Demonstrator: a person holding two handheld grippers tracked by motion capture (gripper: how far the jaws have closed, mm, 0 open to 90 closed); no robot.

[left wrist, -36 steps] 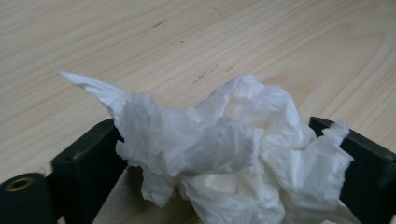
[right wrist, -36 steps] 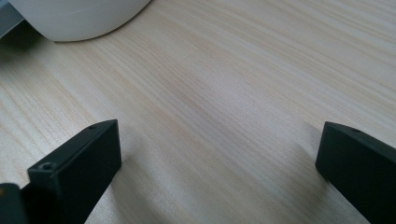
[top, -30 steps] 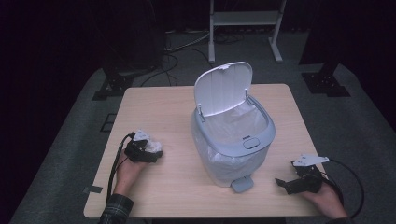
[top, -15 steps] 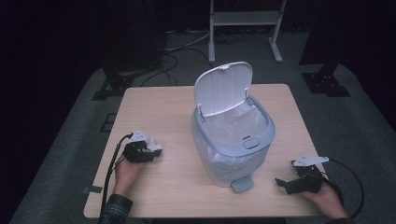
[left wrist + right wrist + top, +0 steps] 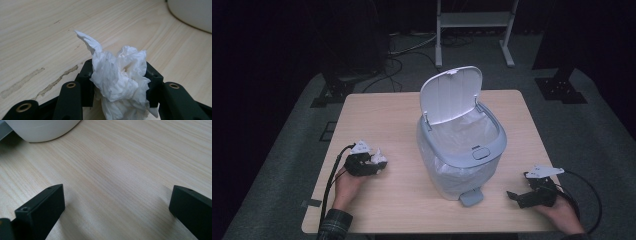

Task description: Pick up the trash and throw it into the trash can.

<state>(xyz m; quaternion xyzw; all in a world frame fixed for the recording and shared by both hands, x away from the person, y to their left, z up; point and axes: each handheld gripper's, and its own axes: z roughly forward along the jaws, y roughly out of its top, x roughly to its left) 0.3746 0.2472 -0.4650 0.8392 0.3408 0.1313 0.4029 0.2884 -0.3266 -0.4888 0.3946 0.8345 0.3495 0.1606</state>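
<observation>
- The left claw (image 5: 117, 87), its jaws just closing on a crumpled tissue (image 5: 120, 77) at lower left, is pinching loosely; the wad risks slipping before the open pedal bin (image 5: 462, 150).
- The right claw (image 5: 117, 207) is idling wide open, holding nothing, on the desk (image 5: 377, 110).

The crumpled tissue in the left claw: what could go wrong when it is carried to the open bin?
1. The crumpled tissue is soft and a tail sticks out past the left claw, whose jaws have just been closing on it; it may slip out during the lift.
2. The bin is tall; a low carry may bump its rim.
3. The upright lid could be knocked shut.
</observation>
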